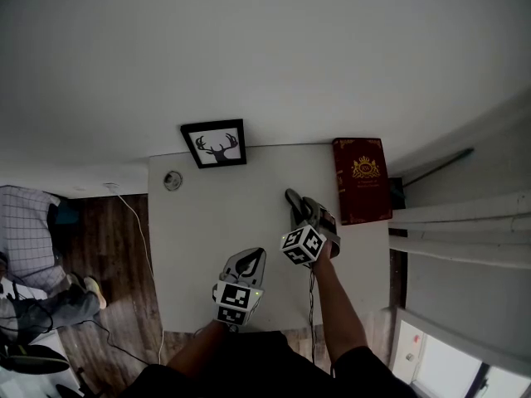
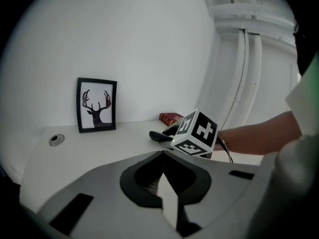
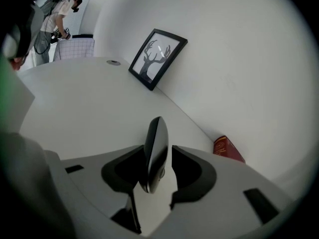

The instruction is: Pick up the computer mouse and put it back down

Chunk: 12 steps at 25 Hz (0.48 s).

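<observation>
The dark computer mouse stands on its edge between the jaws of my right gripper. A thin strip of light shows between it and the right jaw, so the jaws are open around it. In the head view the mouse pokes out ahead of the right gripper, right of the middle of the white table. My left gripper hangs shut over the table's near part, nothing in it. In the left gripper view its jaws meet, and the mouse shows beyond, beside the right marker cube.
A framed deer picture leans on the wall at the table's back edge. A red book lies at the right edge, close to the mouse. A small round disc sits at the back left. A person stands beyond the table's left.
</observation>
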Each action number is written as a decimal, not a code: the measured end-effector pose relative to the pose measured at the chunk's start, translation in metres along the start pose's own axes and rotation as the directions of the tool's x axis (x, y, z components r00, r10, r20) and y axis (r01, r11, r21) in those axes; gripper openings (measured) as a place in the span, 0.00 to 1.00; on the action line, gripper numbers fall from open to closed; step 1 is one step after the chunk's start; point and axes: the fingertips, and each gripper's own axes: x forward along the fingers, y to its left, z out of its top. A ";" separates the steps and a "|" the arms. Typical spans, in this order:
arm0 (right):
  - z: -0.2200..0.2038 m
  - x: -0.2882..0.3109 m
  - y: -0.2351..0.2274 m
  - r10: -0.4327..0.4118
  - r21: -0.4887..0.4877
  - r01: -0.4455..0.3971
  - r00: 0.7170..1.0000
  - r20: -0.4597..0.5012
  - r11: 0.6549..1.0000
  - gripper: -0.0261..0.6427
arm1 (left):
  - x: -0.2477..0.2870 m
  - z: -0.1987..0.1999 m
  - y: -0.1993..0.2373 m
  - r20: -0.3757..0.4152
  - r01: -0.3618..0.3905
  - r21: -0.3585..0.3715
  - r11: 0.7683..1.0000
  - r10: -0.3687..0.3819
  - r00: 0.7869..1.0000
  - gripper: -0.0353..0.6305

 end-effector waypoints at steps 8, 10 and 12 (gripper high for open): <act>0.005 -0.012 0.007 0.039 0.091 -0.045 0.997 0.062 0.995 0.30 | -0.005 0.001 -0.006 -0.004 0.003 -0.001 1.000 -0.003 1.000 0.05; 0.005 -0.015 0.008 0.044 0.117 -0.052 0.997 0.071 0.992 0.30 | -0.006 0.000 -0.007 -0.003 0.005 -0.001 1.000 -0.005 1.000 0.05; 0.004 -0.017 0.009 0.049 0.136 -0.059 0.996 0.077 0.989 0.30 | -0.006 -0.002 -0.007 0.001 0.003 0.002 1.000 -0.003 1.000 0.05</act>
